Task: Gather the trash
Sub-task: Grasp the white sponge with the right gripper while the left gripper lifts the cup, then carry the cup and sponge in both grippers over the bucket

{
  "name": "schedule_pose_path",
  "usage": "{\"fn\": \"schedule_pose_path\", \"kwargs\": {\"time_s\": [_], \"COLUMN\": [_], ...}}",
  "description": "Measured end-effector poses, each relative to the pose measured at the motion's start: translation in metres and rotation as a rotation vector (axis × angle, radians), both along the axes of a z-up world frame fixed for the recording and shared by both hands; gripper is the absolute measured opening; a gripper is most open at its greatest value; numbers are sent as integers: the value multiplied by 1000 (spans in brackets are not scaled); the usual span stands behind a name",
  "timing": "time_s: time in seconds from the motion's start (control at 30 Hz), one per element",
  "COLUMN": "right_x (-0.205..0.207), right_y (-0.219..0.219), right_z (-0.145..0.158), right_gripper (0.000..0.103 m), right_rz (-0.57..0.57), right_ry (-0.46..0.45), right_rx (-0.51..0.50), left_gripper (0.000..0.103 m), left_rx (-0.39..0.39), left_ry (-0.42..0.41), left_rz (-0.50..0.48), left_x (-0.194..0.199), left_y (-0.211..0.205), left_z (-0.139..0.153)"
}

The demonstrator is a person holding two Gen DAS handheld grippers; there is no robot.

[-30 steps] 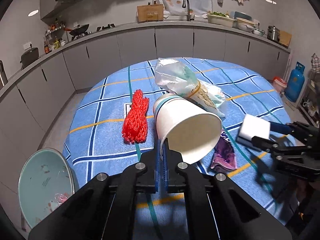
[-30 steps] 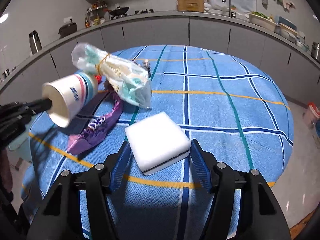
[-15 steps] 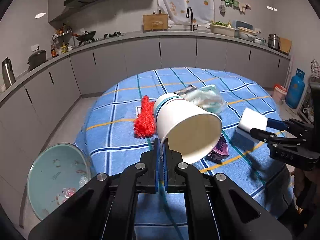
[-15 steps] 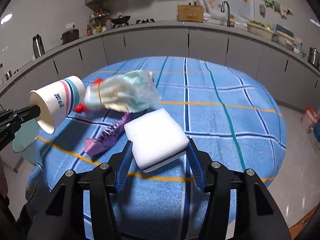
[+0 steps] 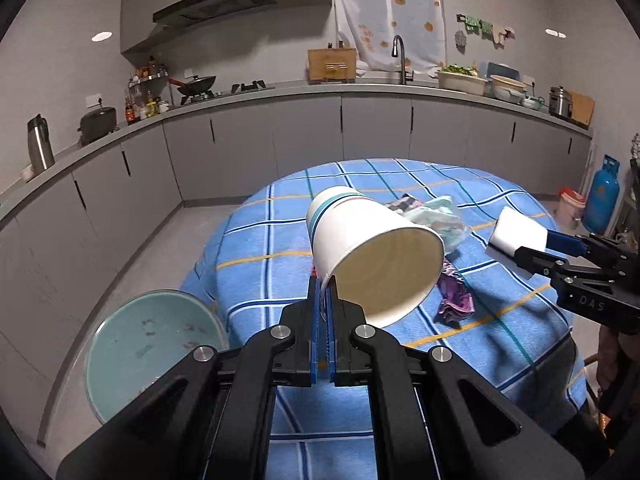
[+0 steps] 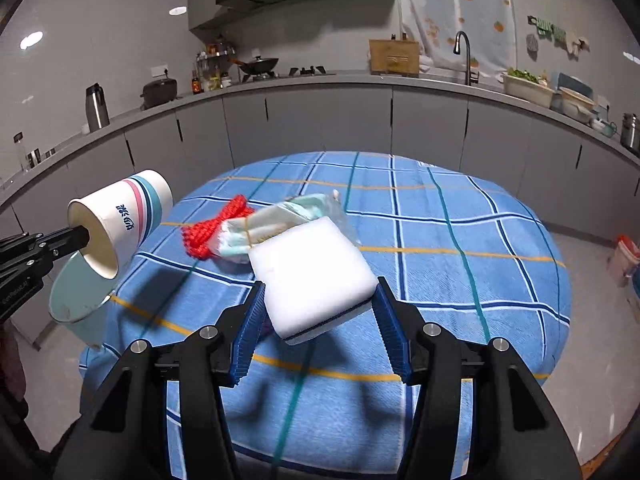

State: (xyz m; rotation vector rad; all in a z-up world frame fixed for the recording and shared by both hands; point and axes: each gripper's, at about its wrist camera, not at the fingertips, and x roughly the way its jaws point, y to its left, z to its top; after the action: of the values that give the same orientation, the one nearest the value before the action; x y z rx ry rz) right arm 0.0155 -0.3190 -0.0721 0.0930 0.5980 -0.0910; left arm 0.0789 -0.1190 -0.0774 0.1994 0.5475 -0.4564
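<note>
My left gripper is shut on the rim of a white paper cup with blue and pink stripes, held tilted in the air near the table's left edge. The right wrist view shows the same cup above a teal bin. My right gripper is shut on a white sponge block, lifted above the blue checked tablecloth. On the cloth lie a plastic bag of scraps, a red net and a purple wrapper.
The teal bin stands on the floor to the left of the round table. Grey cabinets curve around the back. A blue gas cylinder and a small bucket stand at the far right.
Both grippers have risen and drawn back from the table with the cup and the sponge. More of the bin and floor shows now. The right jaws closed slightly on the sponge.
</note>
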Motion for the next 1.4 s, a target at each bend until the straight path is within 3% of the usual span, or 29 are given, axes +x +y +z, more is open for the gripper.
{"fn": "schedule_pose_path", "kwargs": {"time_s": [1.4], "right_x": [49], "right_y": [105], "right_z": [20], "right_gripper": [55], "right_rz": [258], "right_ry": [-37], "right_rx": [-14], "left_gripper": [3], "left_rx": [-40], "left_ry": [-16], "left_rz": [202], "left_x": [9], "left_y": [90], "left_z": [6]}}
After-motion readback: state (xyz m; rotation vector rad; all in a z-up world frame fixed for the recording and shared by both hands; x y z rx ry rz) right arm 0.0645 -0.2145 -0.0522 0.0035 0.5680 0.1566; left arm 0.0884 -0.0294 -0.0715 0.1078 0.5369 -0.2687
